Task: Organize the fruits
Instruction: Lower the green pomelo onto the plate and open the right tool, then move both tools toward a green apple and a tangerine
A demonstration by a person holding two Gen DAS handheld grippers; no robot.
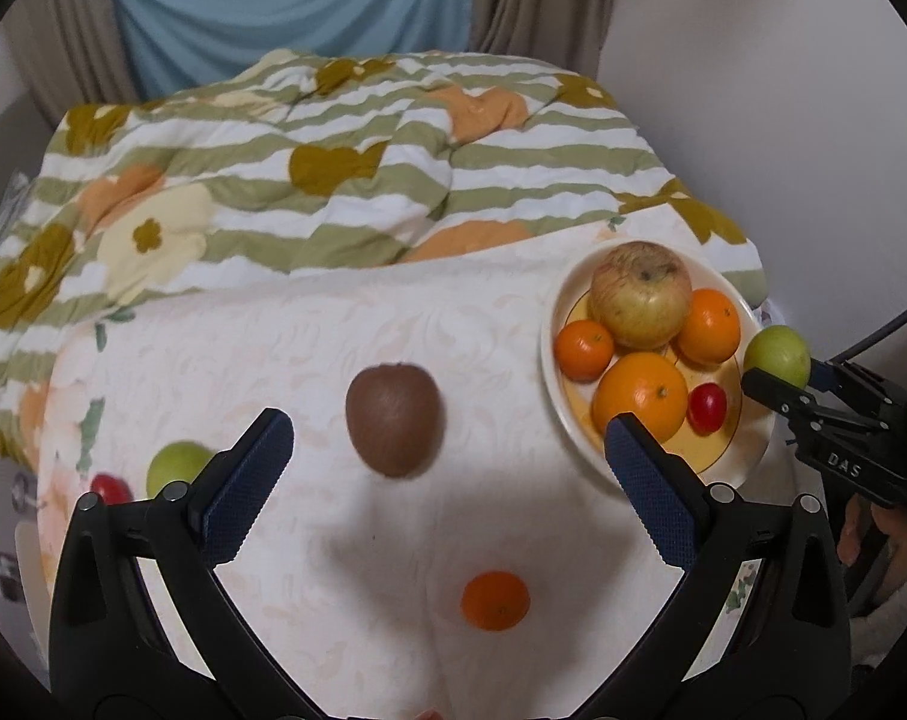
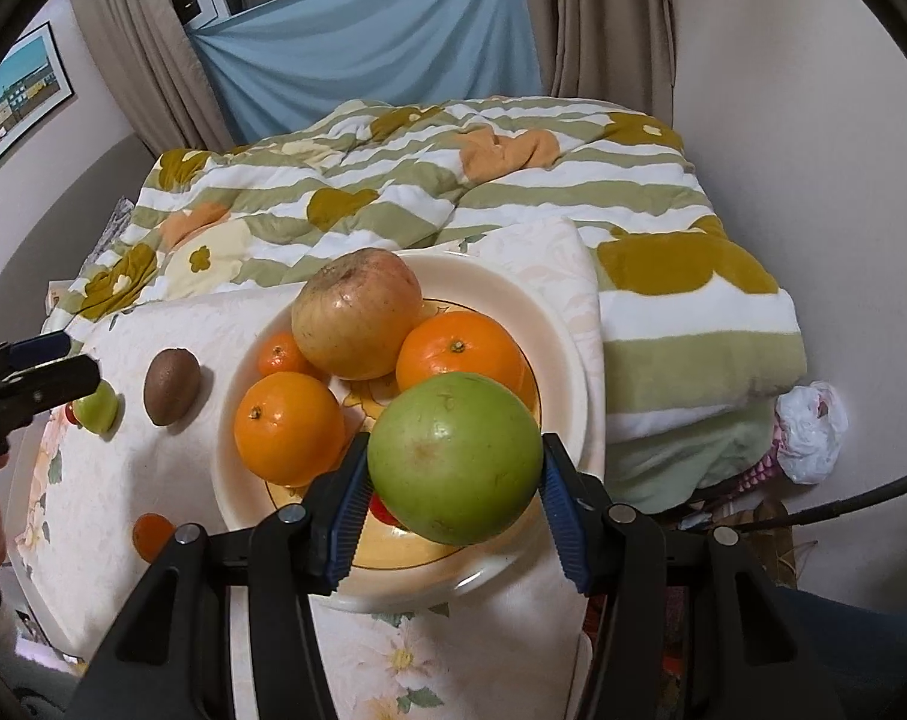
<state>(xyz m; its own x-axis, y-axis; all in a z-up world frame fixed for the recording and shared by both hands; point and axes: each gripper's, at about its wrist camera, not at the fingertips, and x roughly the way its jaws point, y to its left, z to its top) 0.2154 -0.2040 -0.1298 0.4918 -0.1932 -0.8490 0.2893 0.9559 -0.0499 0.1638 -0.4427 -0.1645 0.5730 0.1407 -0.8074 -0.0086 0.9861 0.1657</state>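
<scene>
Right gripper (image 2: 453,501) clamps a green apple (image 2: 456,459) just above the fruit-filled plate's (image 2: 564,360) near rim; left gripper (image 1: 450,468) gapes wide and empty over the bed, kiwi (image 1: 395,420) beyond.

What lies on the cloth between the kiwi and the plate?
Nothing: in the left wrist view the white cloth is bare between the kiwi and the plate rim. The right wrist view agrees.
</scene>
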